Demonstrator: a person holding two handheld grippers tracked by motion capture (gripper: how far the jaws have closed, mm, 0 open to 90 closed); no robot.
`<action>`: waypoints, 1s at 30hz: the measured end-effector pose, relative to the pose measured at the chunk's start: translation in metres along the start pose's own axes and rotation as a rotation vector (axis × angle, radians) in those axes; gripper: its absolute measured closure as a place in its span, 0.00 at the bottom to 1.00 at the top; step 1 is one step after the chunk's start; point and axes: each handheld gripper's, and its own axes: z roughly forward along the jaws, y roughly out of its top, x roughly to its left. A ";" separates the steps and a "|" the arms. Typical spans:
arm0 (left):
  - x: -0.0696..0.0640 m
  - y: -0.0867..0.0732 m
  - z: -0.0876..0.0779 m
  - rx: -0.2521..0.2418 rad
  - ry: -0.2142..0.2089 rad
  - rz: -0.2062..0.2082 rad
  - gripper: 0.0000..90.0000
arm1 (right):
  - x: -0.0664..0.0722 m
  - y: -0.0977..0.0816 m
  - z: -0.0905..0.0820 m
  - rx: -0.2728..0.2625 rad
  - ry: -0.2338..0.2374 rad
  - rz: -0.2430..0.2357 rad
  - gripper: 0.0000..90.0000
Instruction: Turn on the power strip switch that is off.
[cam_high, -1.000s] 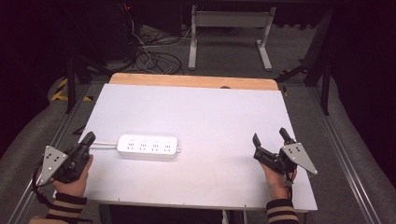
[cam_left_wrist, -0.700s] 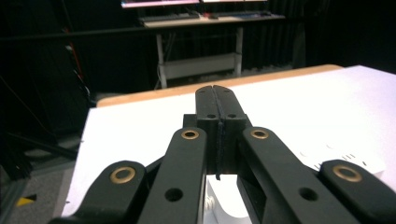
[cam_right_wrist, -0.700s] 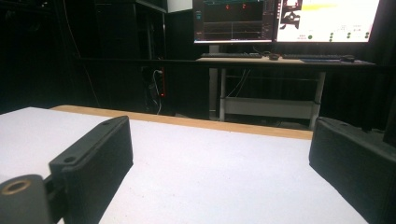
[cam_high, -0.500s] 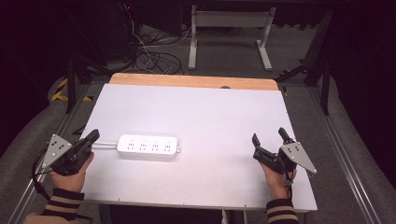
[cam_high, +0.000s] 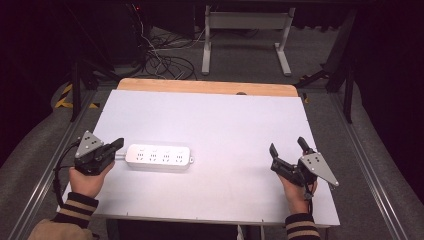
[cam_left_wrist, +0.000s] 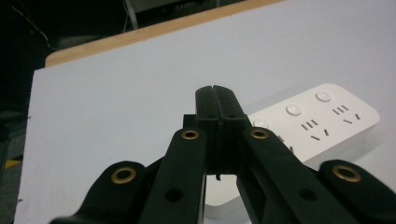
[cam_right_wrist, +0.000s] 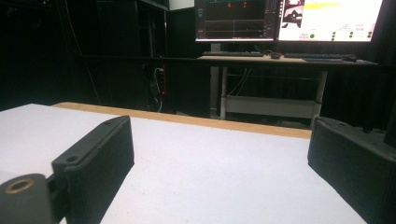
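A white desk (cam_high: 220, 130) with a strip of bare wood along its far edge carries a single white power strip (cam_high: 159, 157), which lies flat near the left edge, closer to the near side than the far, its long side running parallel to the near edge. From above, its sockets read as rows of small dark slots. The left gripper view adds detail: round white buttons beside the slot groups on the strip (cam_left_wrist: 322, 121); no brand or lettering can be made out on it.

The left gripper (cam_high: 118, 145), held in a hand with a striped cuff at the near left corner, points at the strip's left end and sits just beside it; whether it touches cannot be told. Its own view shows the two black jaws pressed together with nothing between them.

The right gripper (cam_high: 287, 149) rests near the near right corner, well apart from the strip, jaws spread wide and empty. Its view looks across the bare desk to a second desk (cam_right_wrist: 289, 58) with lit monitors (cam_right_wrist: 287, 18); the writing on their screens is too small to read.
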 end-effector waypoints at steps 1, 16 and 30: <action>-0.001 0.001 0.003 0.013 0.005 0.007 1.00 | 0.000 0.000 0.000 -0.001 0.001 -0.001 0.08; -0.017 0.030 0.049 0.291 -0.046 0.060 1.00 | 0.003 0.002 0.000 0.004 0.016 -0.008 0.09; -0.019 0.029 0.081 0.484 0.006 0.040 1.00 | 0.007 0.003 0.002 0.006 0.035 -0.008 0.09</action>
